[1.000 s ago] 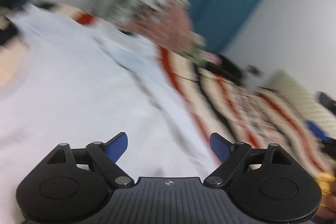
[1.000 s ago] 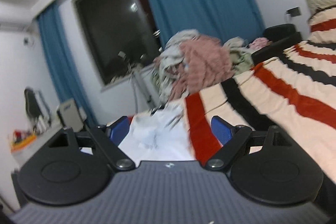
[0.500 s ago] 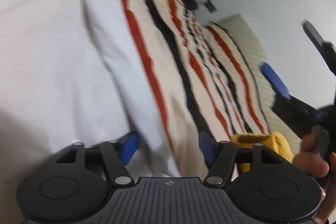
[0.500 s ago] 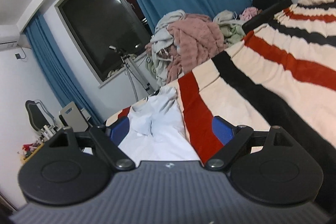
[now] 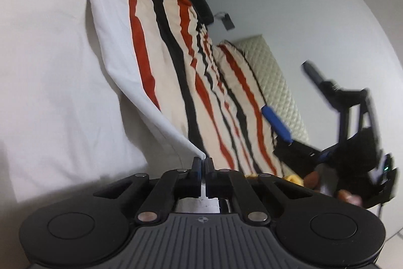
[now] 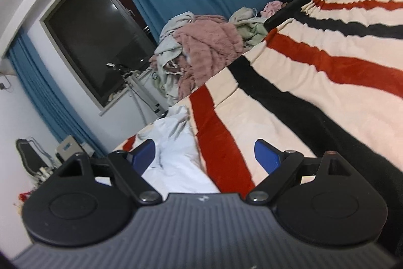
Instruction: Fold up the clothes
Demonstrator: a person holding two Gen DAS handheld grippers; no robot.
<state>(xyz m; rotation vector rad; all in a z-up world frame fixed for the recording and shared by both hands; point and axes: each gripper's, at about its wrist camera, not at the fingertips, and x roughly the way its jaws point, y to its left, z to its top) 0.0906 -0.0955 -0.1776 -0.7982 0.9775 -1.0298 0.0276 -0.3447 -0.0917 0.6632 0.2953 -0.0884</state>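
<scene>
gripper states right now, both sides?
Left gripper: just closed, pinching a corner of the white garment.
Right gripper: open, holding nothing.

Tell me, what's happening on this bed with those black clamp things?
A person is folding laundry with a hand-held gripper in each hand. The left gripper has just closed and pinches a corner of the white garment spread on the striped blanket. The right gripper hangs open, holding nothing. A pile of clothes waits at the far end.

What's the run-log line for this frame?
left hand-held gripper: just closed on white garment corner | right hand-held gripper: open, empty | striped blanket: underneath
</scene>
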